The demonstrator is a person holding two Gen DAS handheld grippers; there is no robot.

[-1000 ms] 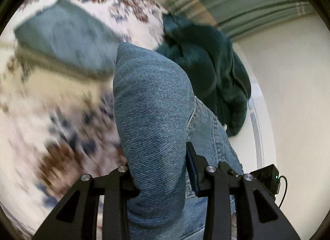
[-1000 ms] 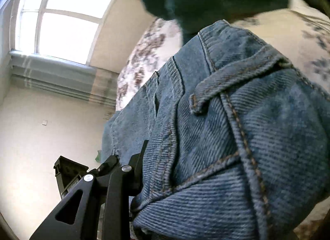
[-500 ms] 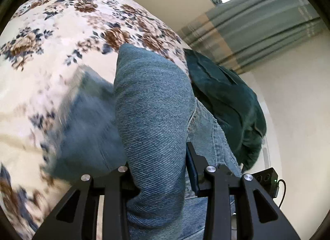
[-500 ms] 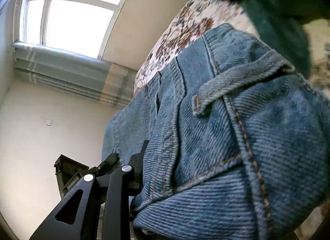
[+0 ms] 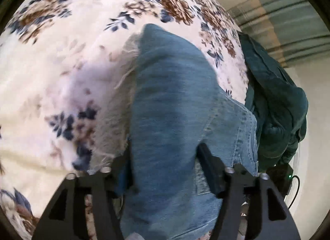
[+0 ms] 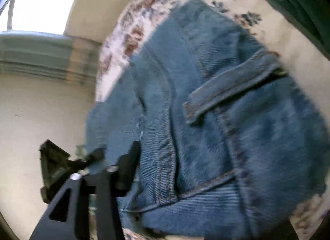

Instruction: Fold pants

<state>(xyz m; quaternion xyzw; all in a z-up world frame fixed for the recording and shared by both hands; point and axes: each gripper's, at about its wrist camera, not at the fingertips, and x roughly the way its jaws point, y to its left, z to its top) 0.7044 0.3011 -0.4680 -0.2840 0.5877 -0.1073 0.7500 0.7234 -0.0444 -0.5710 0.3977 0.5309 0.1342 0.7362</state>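
Looks like the drop-off part of a fold. Both sets of jaws have just been opening, with the jeans [image 5: 171, 116] between them: the left gripper [image 5: 165, 170] is spread, denim bunched between but looking slack, and the right gripper [image 6: 185, 178] shows only one finger, so whether it's let go is hard to call. The jeans sit on the floral bedspread [image 5: 72, 64] right ahead of the jaws. Next move is probably backing out without dragging the fold, then flattening. A dark green garment [image 5: 274, 106] lies just right of the left jaws, close enough to snag.
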